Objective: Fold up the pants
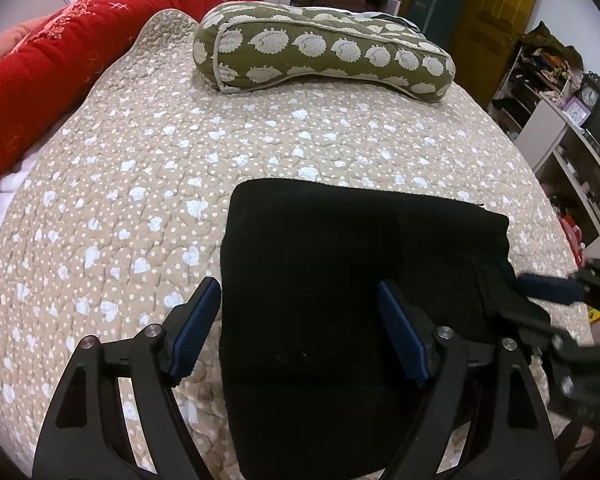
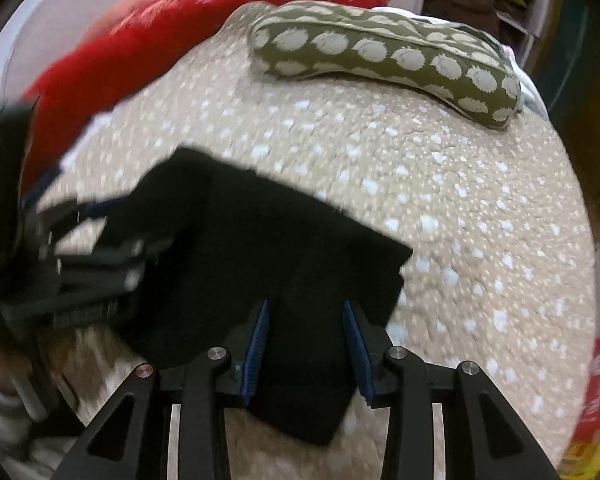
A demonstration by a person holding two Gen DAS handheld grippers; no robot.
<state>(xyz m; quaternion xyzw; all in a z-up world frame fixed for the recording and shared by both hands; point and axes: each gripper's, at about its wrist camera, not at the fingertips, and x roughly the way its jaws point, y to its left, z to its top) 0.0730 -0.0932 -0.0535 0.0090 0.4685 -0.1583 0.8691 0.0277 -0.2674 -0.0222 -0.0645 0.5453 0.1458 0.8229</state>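
- Now the pants point(image 1: 352, 280), black and folded into a compact rectangle, lie flat on the quilt point(image 1: 148, 184), at its near side.
- Left gripper point(image 1: 300, 316): its jaws stand wide apart, one blue pad point(image 1: 196, 320) over bare quilt just left of the pants' edge, the other over the black cloth. Nothing is between them; I cannot tell whether the pads touch the fabric.
- Right gripper point(image 2: 306, 336): its jaws are parted, less widely than the left's, both blue pads point(image 2: 256, 344) over the near right part of the pants. It grips nothing. That view is blurred.
- From the left wrist view, the right gripper's blue tip shows at the pants' right edge, by a loose flap of cloth.
- A green pillow point(image 1: 324, 52) with pale hedgehog shapes lies at the far end of the quilt, well apart from the pants.
- A red blanket point(image 1: 60, 60) is bunched along the quilt's left side.
- Shelves point(image 1: 548, 80) with clutter stand to the right.
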